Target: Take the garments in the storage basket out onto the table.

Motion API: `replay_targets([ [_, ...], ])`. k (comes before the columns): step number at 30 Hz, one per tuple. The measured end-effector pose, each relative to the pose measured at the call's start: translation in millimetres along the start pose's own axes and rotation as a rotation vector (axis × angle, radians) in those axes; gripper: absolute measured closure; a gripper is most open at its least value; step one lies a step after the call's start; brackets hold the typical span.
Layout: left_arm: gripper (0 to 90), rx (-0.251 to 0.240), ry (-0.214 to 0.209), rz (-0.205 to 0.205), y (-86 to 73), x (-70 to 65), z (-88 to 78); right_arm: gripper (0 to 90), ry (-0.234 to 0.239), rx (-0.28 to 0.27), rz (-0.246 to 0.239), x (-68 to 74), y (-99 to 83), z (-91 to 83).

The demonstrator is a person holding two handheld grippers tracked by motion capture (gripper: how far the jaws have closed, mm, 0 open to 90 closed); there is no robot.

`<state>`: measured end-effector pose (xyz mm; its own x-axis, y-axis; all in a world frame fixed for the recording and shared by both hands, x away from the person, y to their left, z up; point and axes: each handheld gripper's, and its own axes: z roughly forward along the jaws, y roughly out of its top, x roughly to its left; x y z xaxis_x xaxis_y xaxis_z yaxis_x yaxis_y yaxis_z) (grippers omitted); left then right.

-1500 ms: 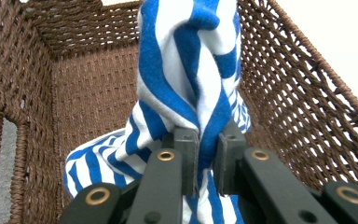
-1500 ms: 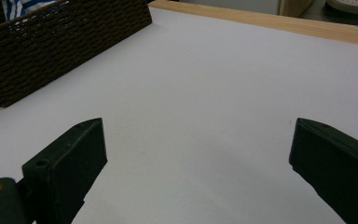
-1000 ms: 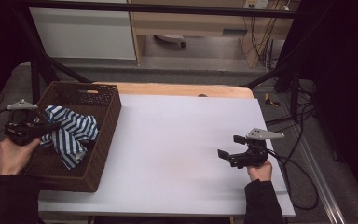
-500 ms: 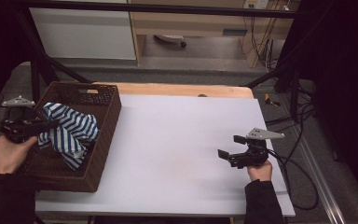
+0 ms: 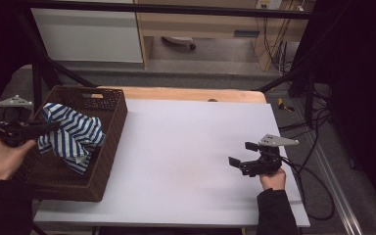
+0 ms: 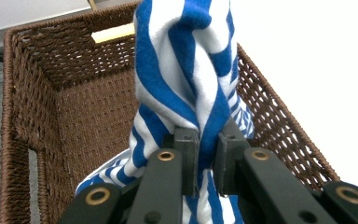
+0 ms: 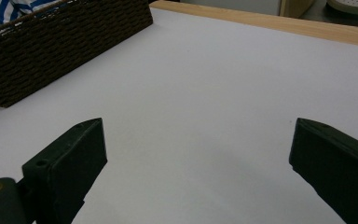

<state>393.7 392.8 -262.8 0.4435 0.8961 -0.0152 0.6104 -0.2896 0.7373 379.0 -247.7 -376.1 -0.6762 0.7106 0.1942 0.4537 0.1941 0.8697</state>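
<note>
Striped cloth (image 6: 186, 79) hung pinched in left tool (image 6: 208, 161), lifted partly above wicker basket (image 5: 108, 142) at worktop (image 5: 186, 147) left edge. Right tool (image 5: 242, 155) idle, jaws spread, holding nothing. Step: pulling cloth out. Next: raise clear of rim, carry over worktop.

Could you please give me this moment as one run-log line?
left claw: shut on striped cloth | cloth: lifted over basket | right claw: open, above table

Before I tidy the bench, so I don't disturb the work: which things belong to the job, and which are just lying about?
In the job:
striped cloth, clamped in the left gripper
wicker basket
right gripper, open

Lying about:
cables on the floor
cabinet behind the table
</note>
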Motion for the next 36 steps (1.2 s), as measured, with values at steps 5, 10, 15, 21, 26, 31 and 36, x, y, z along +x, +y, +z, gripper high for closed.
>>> replay_targets([
  [5,81.9,0.002,-0.003,0.009,3.6,-1.5,-2.9,4.4,-0.001,-0.001,0.001,0.0,0.0,-0.2],
  [10,81.9,0.001,-0.008,0.014,6.1,-1.6,-6.3,4.4,0.000,0.001,0.001,0.0,0.1,-0.3],
  [15,81.9,0.001,-0.011,0.018,8.6,-1.9,-10.0,4.4,0.001,0.001,0.002,0.1,0.0,0.3],
  [21,81.9,0.005,-0.015,0.022,11.5,-2.6,-13.2,4.4,0.000,0.001,0.002,0.2,0.0,0.3],
  [26,81.9,0.006,-0.019,0.027,14.2,-3.0,-16.2,4.4,0.000,0.003,0.001,0.1,0.0,0.5],
  [31,81.9,0.009,-0.023,0.033,17.2,-4.0,-19.0,4.4,-0.001,0.002,0.002,0.1,0.0,0.4],
  [36,81.9,0.008,-0.027,0.040,20.3,-5.5,-21.9,4.4,-0.001,0.004,0.001,0.1,-0.1,0.6],
])
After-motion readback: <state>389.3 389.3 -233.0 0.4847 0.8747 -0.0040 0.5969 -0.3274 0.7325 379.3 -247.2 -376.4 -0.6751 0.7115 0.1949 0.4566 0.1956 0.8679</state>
